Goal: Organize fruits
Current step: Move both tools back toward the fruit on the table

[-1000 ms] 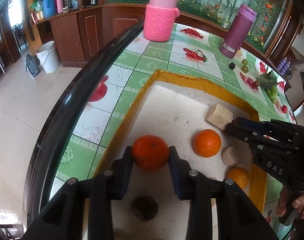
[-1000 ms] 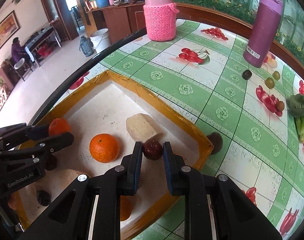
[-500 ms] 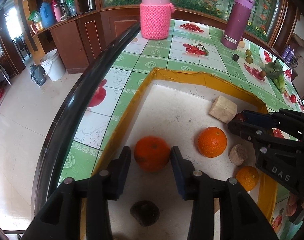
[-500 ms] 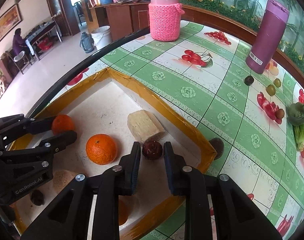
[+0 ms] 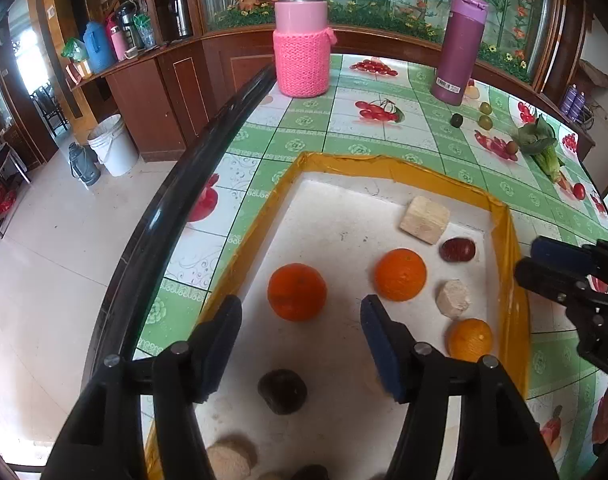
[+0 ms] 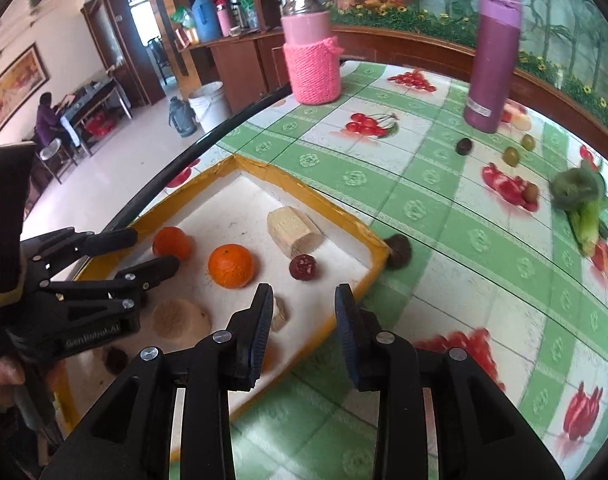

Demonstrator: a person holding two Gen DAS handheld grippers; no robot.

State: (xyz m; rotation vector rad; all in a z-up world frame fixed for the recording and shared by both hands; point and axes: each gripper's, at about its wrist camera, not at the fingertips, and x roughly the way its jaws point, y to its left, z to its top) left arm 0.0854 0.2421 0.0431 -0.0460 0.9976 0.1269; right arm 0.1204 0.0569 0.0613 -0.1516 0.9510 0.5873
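Now that both drops are done, you're between picks: tabletop (image 5: 343, 128) carries the yellow-rimmed tray (image 5: 264, 216) w/ the orange (image 5: 297, 292) and small dark red fruit (image 6: 303, 267) resting free. Left hand-held gripper (image 5: 296, 312) and right hand-held gripper (image 6: 304, 300) just opened, both empty. Next: reach the dark fruit (image 6: 399, 251) just outside the tray corner.

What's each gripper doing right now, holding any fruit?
Left gripper: open, jaws just opening, holding nothing; the orange sits free ahead of it.
Right gripper: open, jaws just opening, empty; the dark red fruit lies in the tray.
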